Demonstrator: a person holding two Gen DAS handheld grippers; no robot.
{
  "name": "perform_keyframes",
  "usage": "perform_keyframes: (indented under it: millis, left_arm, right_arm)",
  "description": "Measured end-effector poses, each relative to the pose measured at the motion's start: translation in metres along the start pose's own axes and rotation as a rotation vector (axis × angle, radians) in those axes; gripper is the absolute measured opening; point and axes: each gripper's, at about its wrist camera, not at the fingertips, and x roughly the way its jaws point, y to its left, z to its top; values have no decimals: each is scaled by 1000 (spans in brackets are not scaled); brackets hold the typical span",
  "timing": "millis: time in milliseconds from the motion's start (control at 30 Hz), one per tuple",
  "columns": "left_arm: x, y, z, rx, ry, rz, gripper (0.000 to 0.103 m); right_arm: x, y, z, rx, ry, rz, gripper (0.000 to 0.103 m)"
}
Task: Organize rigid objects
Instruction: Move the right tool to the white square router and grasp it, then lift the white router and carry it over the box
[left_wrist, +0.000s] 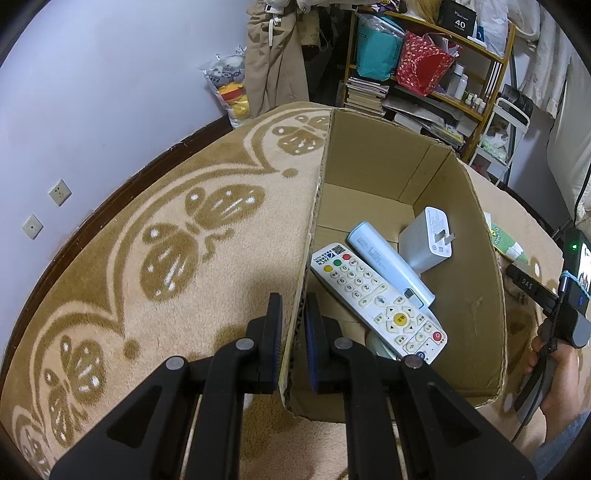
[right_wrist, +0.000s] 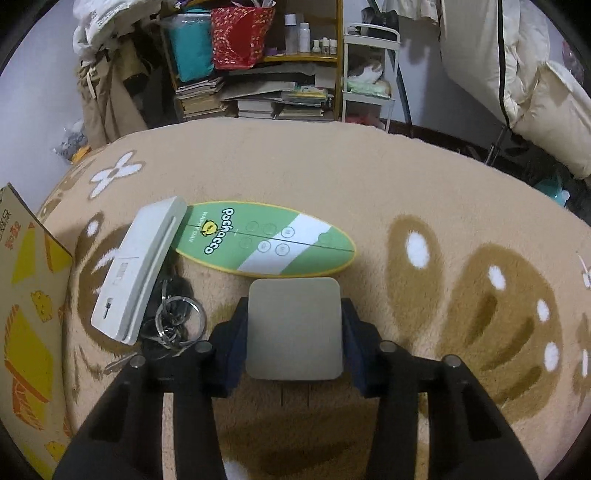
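Observation:
My left gripper (left_wrist: 293, 306) is shut on the left wall of an open cardboard box (left_wrist: 476, 236), one finger on each side. Inside the box lie a white remote control (left_wrist: 380, 302), a white power bank (left_wrist: 388, 262) and a white charger plug (left_wrist: 428, 240). My right gripper (right_wrist: 294, 325) is shut on a flat grey square slab (right_wrist: 294, 328), held just above the carpet. Beyond it lie a green oval Pochacco board (right_wrist: 269, 240), a white oblong device (right_wrist: 138, 273) and a key ring with keys (right_wrist: 173, 321).
A beige patterned carpet (right_wrist: 406, 177) covers the floor. The box's printed outer wall (right_wrist: 26, 314) stands at the left of the right wrist view. A shelf with books and bags (left_wrist: 417, 74) and hanging clothes stand behind. The right-hand gripper and hand (left_wrist: 554, 332) show beside the box.

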Motion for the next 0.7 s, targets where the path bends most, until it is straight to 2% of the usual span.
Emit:
perform_keyframes:
  millis: [233,367,500,700]
  left_arm:
    - [0,0,0,1,0,1,11]
    - [0,0,0,0,1,1,11]
    - [1,1,0,-1,-1,-3,11]
    - [1,1,-1,4,-2,1,11]
  right_arm:
    - [-16,5,2,20,-29,40,49]
    - [-40,19,6,-13,-98,61,49]
    - [-71,38,12,-75,-185,110,49]
    - [-107,68,15,-119,-242,220,49]
